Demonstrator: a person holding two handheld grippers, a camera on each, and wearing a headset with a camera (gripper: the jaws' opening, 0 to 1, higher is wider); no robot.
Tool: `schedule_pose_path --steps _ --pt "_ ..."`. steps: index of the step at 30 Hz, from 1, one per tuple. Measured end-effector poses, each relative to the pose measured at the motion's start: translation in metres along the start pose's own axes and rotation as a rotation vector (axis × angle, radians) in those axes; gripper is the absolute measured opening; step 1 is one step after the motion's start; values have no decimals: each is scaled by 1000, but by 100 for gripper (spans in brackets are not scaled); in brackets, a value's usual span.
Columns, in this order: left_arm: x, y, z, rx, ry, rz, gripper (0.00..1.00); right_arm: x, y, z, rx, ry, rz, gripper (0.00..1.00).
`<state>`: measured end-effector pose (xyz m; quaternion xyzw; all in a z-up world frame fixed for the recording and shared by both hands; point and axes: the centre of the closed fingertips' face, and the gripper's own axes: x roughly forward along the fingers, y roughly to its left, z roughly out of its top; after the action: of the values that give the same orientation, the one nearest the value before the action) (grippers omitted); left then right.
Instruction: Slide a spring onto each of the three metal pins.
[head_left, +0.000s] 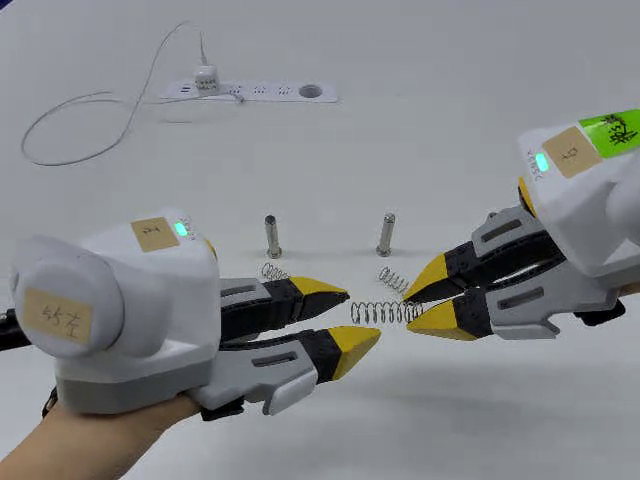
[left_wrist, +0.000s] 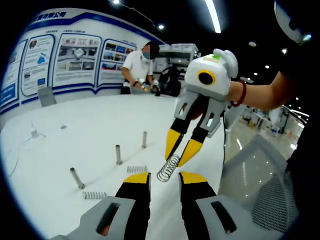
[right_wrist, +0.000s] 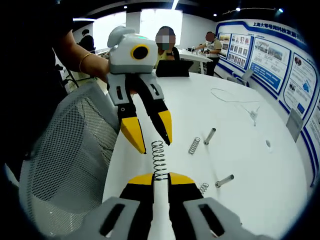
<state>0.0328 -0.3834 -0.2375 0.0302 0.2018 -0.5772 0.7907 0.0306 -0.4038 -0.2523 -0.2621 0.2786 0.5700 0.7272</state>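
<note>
My right gripper (head_left: 407, 311) is clamped on one end of a spring (head_left: 382, 312), held level with its long axis running left to right. The free end sits between the parted jaws of my left gripper (head_left: 362, 316). The nearest pin (head_left: 387, 233) stands upright on the desk (head_left: 450, 60), just beyond the spring.

The left pin (head_left: 272, 236) and right pin (head_left: 386, 233) stand upright and bare. The left spring (head_left: 274, 271) and right spring (head_left: 393, 280) lie loose just nearer. A third spring (head_left: 385, 312) hangs level, apparently pinched at its right end.
</note>
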Motion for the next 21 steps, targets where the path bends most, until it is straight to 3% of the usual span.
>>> schedule_pose_path --steps 11,21 --pt "0 -4 -2 1 5 -20 13 0 4 1 -30 5 14 11" --pt "-2 -4 2 -15 -11 -27 11 -3 4 3 -34 -14 17 11"
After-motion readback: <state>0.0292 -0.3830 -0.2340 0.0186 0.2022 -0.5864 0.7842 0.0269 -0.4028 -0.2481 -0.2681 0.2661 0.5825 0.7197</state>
